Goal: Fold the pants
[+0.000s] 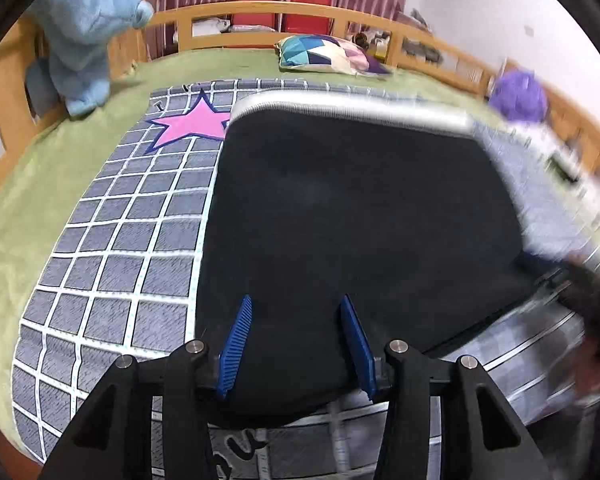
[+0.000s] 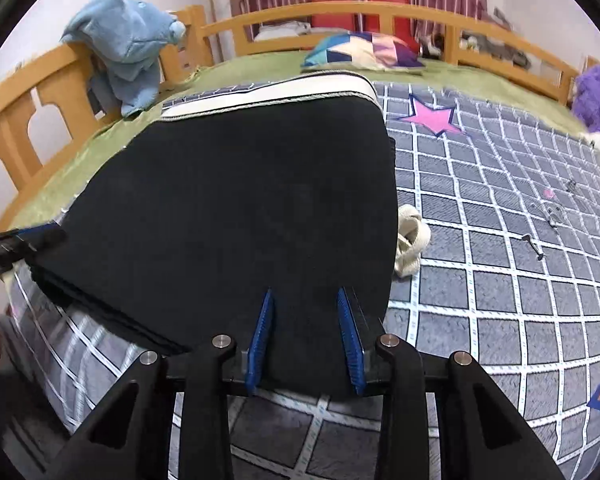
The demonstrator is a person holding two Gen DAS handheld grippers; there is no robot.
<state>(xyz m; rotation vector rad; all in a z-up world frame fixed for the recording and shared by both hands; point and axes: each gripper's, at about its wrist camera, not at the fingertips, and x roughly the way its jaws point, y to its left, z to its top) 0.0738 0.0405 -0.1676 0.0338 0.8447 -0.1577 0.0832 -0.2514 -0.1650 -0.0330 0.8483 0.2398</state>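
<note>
The folded black pants (image 1: 360, 220) are spread flat on the grey checked blanket (image 1: 112, 248), white waistband (image 1: 352, 110) at the far edge. The left gripper (image 1: 296, 340) and the right gripper (image 2: 306, 338) are held over the near hem, jaws apart.

1. Left gripper (image 1: 296, 306) is pointing forward and slightly down, blue fingers (image 1: 236, 344) spread wide apart.
2. Right gripper (image 2: 305, 300) is sitting about the same, fingers (image 2: 350, 340) parted a bit narrower, nothing pinched between them.
</note>
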